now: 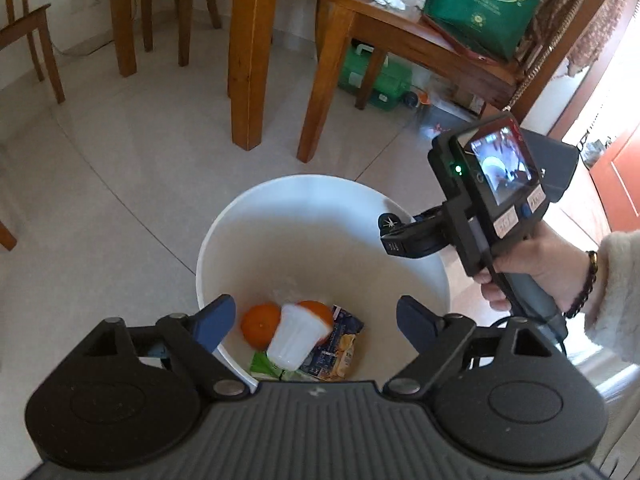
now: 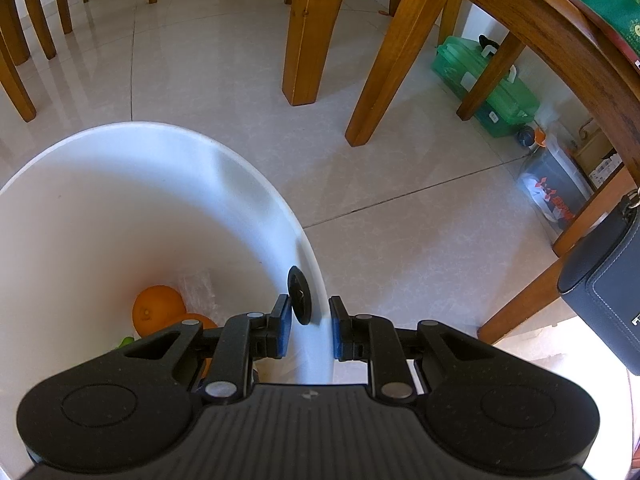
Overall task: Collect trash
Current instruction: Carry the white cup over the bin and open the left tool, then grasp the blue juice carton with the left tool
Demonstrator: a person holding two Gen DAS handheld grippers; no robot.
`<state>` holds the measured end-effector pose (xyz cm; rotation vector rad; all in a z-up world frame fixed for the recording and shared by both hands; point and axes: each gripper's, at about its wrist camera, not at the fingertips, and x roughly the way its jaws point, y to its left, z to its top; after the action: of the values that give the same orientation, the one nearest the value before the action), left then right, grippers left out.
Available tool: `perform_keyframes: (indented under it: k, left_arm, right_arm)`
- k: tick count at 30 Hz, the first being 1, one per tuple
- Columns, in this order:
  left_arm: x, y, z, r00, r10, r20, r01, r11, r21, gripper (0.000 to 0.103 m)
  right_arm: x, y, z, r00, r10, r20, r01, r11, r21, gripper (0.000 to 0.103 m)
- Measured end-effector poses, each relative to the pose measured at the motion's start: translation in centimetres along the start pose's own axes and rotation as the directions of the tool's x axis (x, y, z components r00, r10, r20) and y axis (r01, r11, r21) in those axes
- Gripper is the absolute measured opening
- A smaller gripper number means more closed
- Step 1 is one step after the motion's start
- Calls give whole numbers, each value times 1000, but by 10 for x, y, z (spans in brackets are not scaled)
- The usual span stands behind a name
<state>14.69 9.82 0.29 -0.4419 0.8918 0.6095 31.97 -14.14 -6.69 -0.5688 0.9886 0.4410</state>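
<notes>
Trash lies at the bottom of a white bucket (image 1: 224,240) standing on the tiled floor (image 1: 120,152): two oranges (image 1: 260,324), snack wrappers (image 1: 336,348) and a blurred white plastic cup (image 1: 294,336). Left gripper (image 1: 316,324) is held above the opening, jaws spread wide with nothing gripped. Right gripper (image 2: 308,326) is clamped on the bucket's rim (image 2: 316,320), beside wooden table legs (image 1: 250,52)
</notes>
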Motion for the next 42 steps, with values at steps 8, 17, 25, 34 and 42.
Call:
perform_keyframes:
  k: [8, 17, 25, 34, 42]
  left_arm:
    - [-8, 21, -22, 996, 83, 21, -84, 996, 14, 87]
    - [-3, 58, -75, 988, 152, -5, -152, 986, -62, 87]
    - [26, 79, -120, 989, 138, -50, -143, 982, -125, 87]
    - [78, 104, -182, 979, 182, -91, -196, 963, -185, 87]
    - [112, 118, -217, 973, 202, -112, -224, 944, -242, 87]
  right_arm:
    - [1, -2, 1, 1000, 1, -1, -1, 1000, 1, 23]
    - [1, 2, 0, 1000, -10, 2, 10, 1000, -7, 23]
    - [1, 4, 0, 1000, -19, 3, 19, 1000, -12, 24]
    - [0, 5, -2, 1000, -20, 4, 20, 1000, -20, 24]
    - [1, 6, -1, 1000, -26, 5, 26, 999, -24, 25]
